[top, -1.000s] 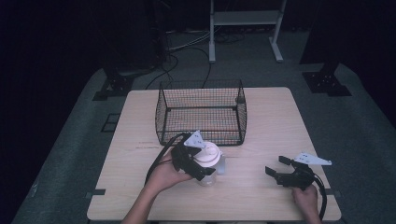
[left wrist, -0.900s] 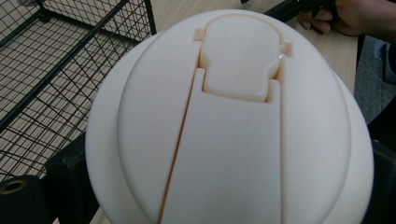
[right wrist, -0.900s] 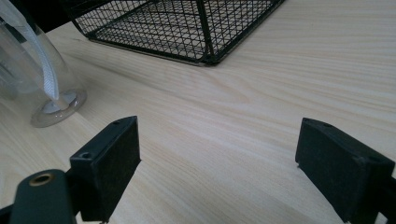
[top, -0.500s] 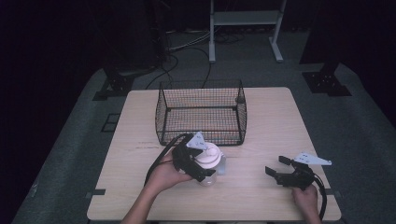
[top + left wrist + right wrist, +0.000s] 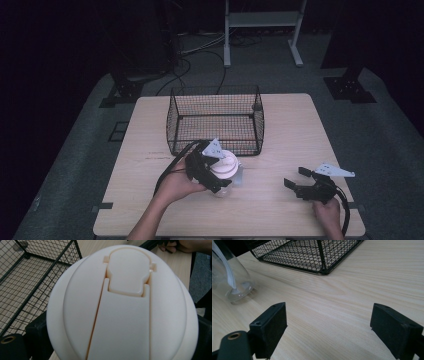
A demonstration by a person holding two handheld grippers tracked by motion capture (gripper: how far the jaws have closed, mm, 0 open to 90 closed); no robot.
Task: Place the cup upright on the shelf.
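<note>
A clear bottle (image 5: 234, 179) with a wide cream flip-top lid (image 5: 226, 163) stands on the wooden table (image 5: 280, 205), just in front of the black wire basket (image 5: 215, 91). My left gripper (image 5: 221, 170) is shut on the lid, one jaw on each side of it. In the left gripper view the lid (image 5: 125, 302) is very close, and the black jaws hug its lower edges. My right gripper (image 5: 294, 177) rests open at the table's front right with nothing between its pads (image 5: 270, 327). Its view shows the bottle's base (image 5: 235, 287) on the wood at far left.
The basket (image 5: 312, 255) has nothing in it and stands mid-table toward the back. Bare wood lies between the two grippers and to the basket's right. Beyond the table, on dark carpet, are cables and a white stand (image 5: 262, 20).
</note>
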